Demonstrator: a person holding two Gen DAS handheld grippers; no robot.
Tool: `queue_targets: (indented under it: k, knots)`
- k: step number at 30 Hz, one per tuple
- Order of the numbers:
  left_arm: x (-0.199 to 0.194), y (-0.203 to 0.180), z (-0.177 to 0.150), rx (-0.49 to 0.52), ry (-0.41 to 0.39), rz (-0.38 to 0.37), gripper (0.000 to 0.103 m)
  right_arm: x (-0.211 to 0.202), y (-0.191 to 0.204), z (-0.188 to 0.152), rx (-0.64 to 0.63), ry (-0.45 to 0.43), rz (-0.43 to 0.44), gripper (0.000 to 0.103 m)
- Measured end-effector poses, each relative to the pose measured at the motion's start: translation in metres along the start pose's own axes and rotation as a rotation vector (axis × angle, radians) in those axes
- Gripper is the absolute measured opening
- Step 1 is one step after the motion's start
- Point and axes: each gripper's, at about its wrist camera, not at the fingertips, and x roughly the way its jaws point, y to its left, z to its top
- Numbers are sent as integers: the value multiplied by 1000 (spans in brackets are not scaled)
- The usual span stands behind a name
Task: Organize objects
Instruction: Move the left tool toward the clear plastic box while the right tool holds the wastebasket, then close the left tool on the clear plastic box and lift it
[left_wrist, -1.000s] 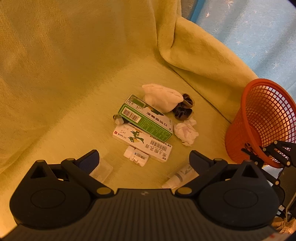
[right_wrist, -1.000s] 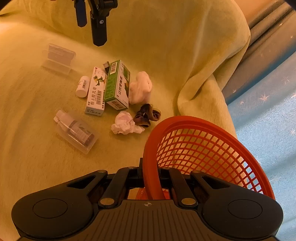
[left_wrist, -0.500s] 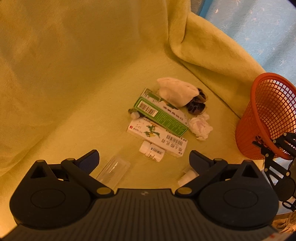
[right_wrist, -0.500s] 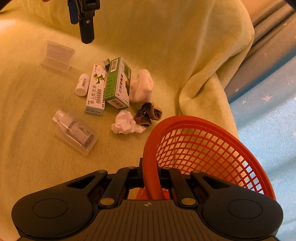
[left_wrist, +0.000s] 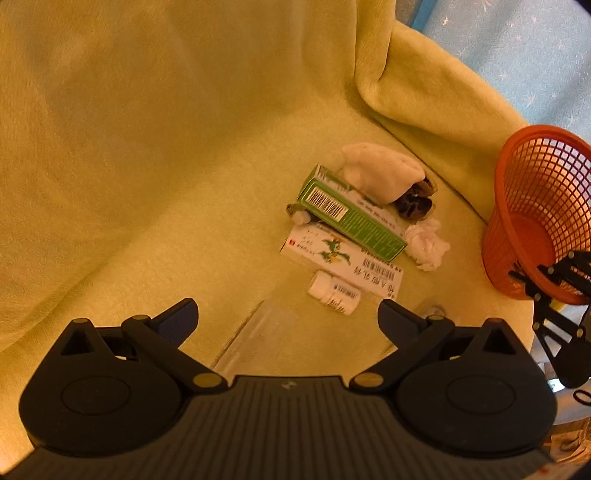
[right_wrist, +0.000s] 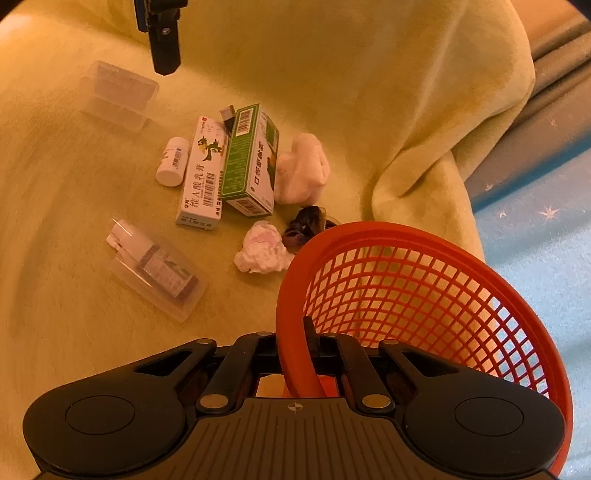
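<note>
The left gripper (left_wrist: 287, 314) is moving toward the near left of the clutter, jaws wide and empty; the clear case (right_wrist: 117, 95), a second ago just under its left finger, is now lying between its fingers. This suggests the case is the next pick. The right gripper (right_wrist: 295, 354) is still clamping the basket (right_wrist: 424, 295) rim, jaws narrow, holding the basket at the near right of the blanket (left_wrist: 147, 147).

The remaining items are lying together mid-blanket: green box (right_wrist: 249, 158), white box (right_wrist: 201, 173), vial (right_wrist: 171, 160), boxed bottle (right_wrist: 159, 267), tissue (right_wrist: 262, 253), white cloth (right_wrist: 303, 168), dark scrunchie (right_wrist: 304, 225). Both boxes are showing barcodes and Chinese print; the characters are too small to read reliably.
</note>
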Motion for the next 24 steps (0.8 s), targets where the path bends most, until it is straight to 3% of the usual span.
queue_targets:
  k: [16,24]
  knots:
    - [2,16,-20,25,12,-11,98,4,8,4,-16,8,1,0]
    - [17,7,-29,160,46,-27,89,4,8,4,-17,8,1,0]
